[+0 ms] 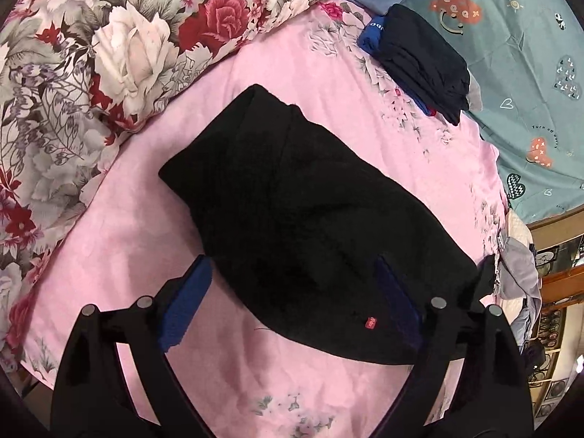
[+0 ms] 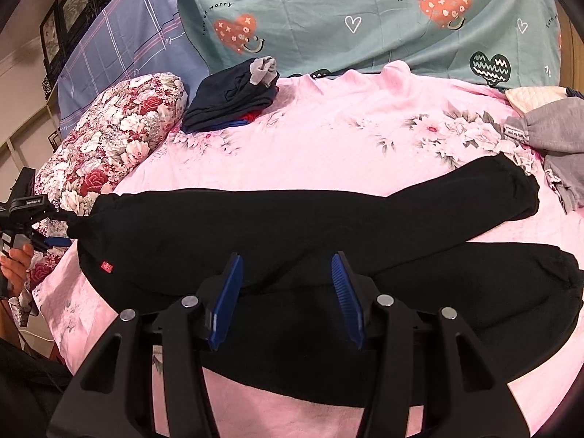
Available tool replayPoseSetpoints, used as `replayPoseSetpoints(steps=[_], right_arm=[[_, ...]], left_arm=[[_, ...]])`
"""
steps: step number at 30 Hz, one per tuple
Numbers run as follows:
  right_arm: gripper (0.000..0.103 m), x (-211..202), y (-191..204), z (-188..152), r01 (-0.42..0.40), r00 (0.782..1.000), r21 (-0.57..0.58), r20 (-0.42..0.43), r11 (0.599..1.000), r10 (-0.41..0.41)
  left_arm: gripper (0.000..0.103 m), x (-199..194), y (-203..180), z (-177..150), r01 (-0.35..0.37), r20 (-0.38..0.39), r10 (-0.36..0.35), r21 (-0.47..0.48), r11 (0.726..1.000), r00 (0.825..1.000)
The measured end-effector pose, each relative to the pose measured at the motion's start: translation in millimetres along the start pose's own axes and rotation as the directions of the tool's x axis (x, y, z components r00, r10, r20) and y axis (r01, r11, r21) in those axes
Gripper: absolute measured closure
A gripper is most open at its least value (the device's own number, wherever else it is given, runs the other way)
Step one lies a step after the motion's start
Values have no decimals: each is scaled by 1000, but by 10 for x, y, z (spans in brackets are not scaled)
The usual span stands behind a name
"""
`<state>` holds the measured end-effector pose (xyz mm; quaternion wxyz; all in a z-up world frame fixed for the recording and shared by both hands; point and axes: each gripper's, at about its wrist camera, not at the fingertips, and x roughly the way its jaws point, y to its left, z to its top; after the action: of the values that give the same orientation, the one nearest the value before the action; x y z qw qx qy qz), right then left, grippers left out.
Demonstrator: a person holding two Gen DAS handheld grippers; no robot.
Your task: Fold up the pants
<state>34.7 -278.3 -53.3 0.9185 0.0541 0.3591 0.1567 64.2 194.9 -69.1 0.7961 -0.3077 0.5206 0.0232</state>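
Note:
Black pants (image 2: 292,219) lie flat across the pink floral sheet (image 2: 328,127), legs stretching right, one leg angled above the other. A small red tag (image 1: 370,323) marks the waist end. My left gripper (image 1: 292,261) stands wide open over that waist end of the pants (image 1: 310,200); its left pad (image 1: 186,303) is over the sheet beside the cloth and its right pad (image 1: 398,299) over the cloth. In the right wrist view that left gripper (image 2: 54,241) shows at the far left, held by a hand (image 2: 14,262). My right gripper (image 2: 287,255) hovers half open above the pants' middle, nothing pinched.
A floral bolster (image 2: 116,135) borders the sheet on the left. A stack of folded dark clothes (image 2: 233,91) sits at the back by a teal heart-print cover (image 2: 365,18). Grey garments (image 2: 554,135) lie at the right edge. The bed's near edge drops off at bottom left.

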Motion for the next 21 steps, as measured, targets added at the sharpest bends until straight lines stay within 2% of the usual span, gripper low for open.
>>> replayPoseSetpoints(steps=[2, 6, 11, 19, 21], right_arm=[[52, 16, 8, 4, 1, 1000, -1, 1, 1000, -1], [52, 2, 47, -2, 5, 1000, -19, 6, 1000, -5], [52, -20, -2, -24, 23, 1000, -6, 2, 1000, -23], [51, -19, 6, -29, 30, 1000, -12, 5, 999, -30], [51, -12, 42, -28, 31, 999, -24, 4, 999, -31]], left_arm=[[13, 38, 3, 30, 4, -10, -4, -28, 1000, 1000], [32, 207, 16, 90, 42, -64, -49, -100, 994, 997], [32, 400, 77, 83, 60, -129, -92, -235, 970, 987], [39, 243, 51, 155, 40, -59, -55, -223, 974, 997], [51, 236, 32, 189, 28, -55, -40, -203, 979, 998]])
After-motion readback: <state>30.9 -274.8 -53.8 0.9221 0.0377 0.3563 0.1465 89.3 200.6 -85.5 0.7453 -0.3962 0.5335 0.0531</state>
